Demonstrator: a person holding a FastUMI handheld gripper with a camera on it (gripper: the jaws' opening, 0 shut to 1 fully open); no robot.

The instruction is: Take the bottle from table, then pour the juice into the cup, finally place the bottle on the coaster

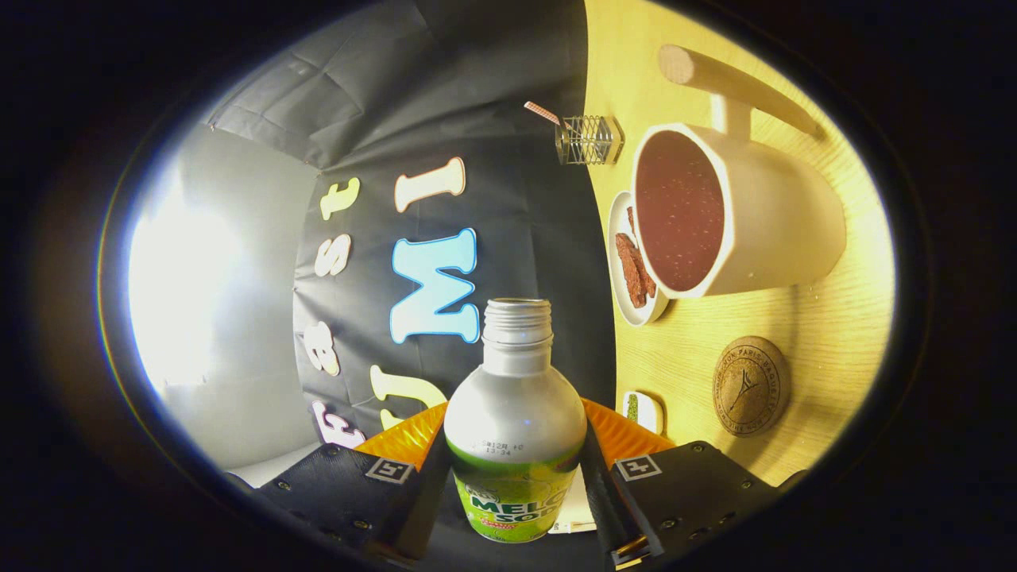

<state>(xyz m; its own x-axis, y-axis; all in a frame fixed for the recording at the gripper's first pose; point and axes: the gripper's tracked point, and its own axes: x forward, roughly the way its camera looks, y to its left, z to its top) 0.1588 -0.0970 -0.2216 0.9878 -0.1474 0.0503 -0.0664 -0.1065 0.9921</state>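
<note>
a staged booth set like a home table: a cloth wall (508, 199) behind a wooden table (826, 318), with a cup (739, 214), a snack plate (628, 306) beside it, and a coaster (751, 385) near it.

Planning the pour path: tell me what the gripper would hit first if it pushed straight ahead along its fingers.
Probably the black cloth booth wall, though depth is unclear. The gripper is shut on the silver, green-labelled bottle; the white cup sits off that line.

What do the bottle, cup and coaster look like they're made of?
Bottle, gripped between both fingers: likely aluminium, given its matte silver body, threaded open neck and printed green wrap.
Cup: probably glazed ceramic, smooth cream-white, thick rim; its handle looks like pale wood.
Coaster: likely cork, brown and speckled, with a stamped round emblem.
</note>
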